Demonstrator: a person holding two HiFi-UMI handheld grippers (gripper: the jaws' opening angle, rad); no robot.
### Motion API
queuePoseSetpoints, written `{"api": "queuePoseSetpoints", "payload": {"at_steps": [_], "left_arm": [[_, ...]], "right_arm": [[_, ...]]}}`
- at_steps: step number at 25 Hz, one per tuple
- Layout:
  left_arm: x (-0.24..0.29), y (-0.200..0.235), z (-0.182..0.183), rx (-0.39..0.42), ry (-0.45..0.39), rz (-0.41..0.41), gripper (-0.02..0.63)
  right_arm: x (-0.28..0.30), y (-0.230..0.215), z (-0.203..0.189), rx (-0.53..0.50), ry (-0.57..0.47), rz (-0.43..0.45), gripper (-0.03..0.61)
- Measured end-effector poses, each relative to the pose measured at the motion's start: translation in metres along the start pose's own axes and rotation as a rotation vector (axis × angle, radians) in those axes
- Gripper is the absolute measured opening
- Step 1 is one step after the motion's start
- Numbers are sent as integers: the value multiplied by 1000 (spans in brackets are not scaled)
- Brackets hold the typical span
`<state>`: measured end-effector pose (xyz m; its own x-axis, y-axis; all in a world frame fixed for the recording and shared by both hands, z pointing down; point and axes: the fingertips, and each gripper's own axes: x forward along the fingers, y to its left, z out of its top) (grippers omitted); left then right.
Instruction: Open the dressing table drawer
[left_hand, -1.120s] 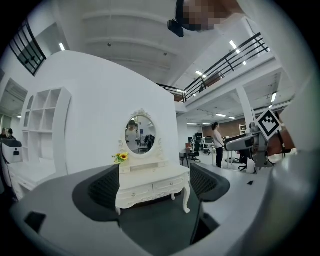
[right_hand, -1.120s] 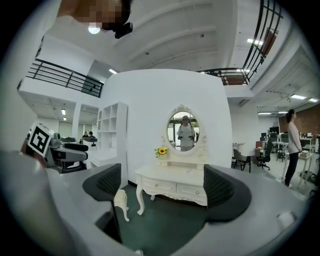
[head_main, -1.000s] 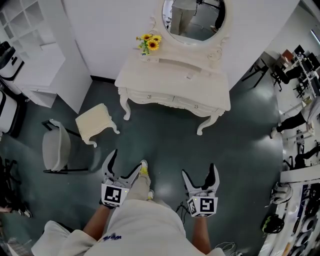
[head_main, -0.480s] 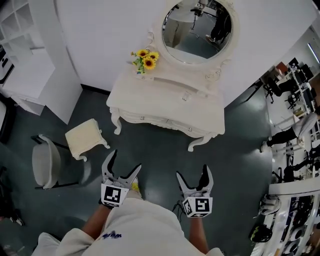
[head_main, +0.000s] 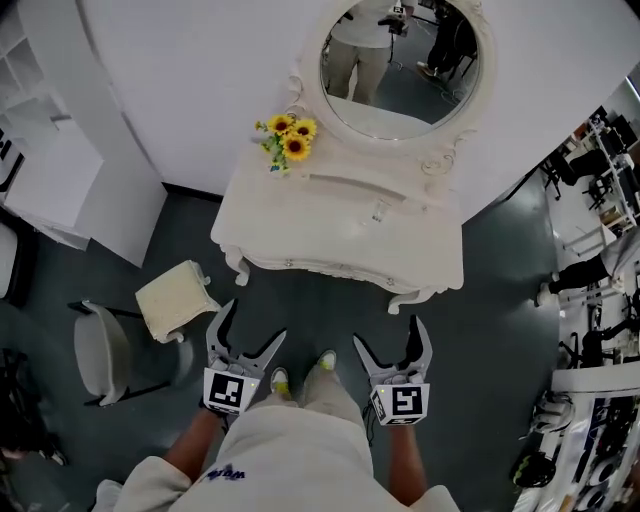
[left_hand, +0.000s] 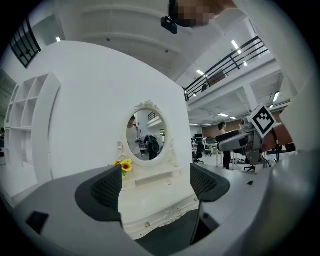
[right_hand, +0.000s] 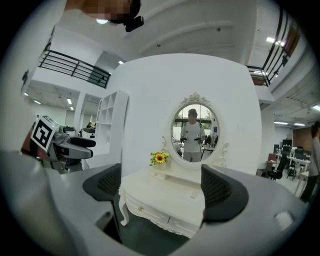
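Observation:
A cream dressing table (head_main: 335, 230) with an oval mirror (head_main: 400, 62) stands against the white wall ahead of me. Its drawers run along the front edge and look shut, with small knobs (left_hand: 147, 225) (right_hand: 141, 208) on their faces. Yellow sunflowers (head_main: 289, 138) stand at its back left. My left gripper (head_main: 245, 338) and right gripper (head_main: 392, 345) are both open and empty, held side by side short of the table's front, not touching it. Through each gripper view the table (left_hand: 155, 207) (right_hand: 167, 205) shows between the jaws.
A cream stool (head_main: 176, 300) stands left of the table, with a grey chair (head_main: 100, 352) beside it. A white shelf unit (head_main: 50, 140) fills the left side. Office chairs and clutter (head_main: 590, 330) line the right edge. My feet (head_main: 300, 372) are on dark floor.
I have walked closer to the dressing table, which now sits larger and nearer in the head view. Both grippers stay open and level.

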<state>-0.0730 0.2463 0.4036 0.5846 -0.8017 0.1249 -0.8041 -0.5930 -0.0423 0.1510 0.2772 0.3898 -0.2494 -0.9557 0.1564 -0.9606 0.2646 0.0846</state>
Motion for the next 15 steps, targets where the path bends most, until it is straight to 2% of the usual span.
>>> {"api": "queuePoseSetpoints", "payload": {"at_steps": [5, 11, 15], "left_arm": [[61, 20, -5, 15, 32, 46, 428], [128, 35, 17, -9, 35, 125, 428], [169, 42, 24, 15, 55, 142, 428]], "right_arm": [[65, -41, 0, -25, -19, 69, 514], [128, -90, -5, 9, 1, 114, 514], [162, -114, 2, 14, -16, 146, 514]]}}
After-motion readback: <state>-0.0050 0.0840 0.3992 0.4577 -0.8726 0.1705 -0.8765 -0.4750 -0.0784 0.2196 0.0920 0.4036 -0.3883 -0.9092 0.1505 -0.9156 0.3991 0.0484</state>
